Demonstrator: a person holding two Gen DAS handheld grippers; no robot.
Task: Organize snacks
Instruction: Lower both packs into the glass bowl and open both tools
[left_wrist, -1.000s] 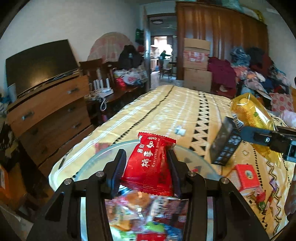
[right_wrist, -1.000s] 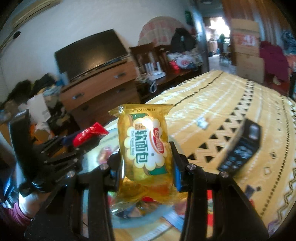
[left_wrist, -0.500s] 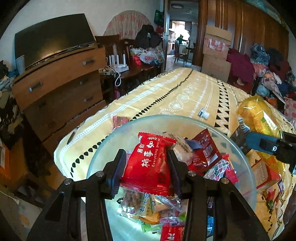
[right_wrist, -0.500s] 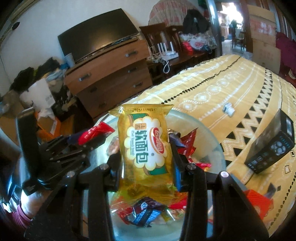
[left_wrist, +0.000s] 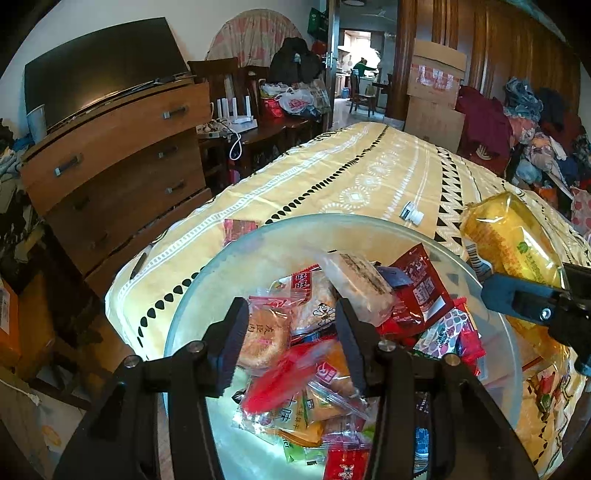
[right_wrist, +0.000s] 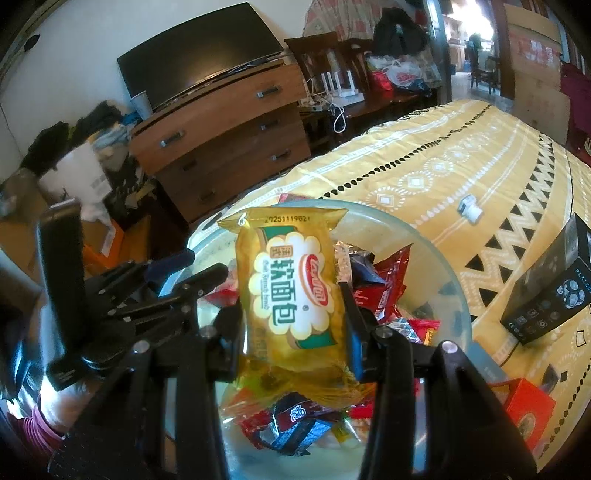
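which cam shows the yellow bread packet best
The right wrist view: the yellow bread packet faces the camera with its label readable, pinched between the right gripper fingers above the glass bowl. The left wrist view catches it only at the right edge, side-on and partly hidden by those fingers.

Both wrist views (close) over bowl (left_wrist: 192, 295)
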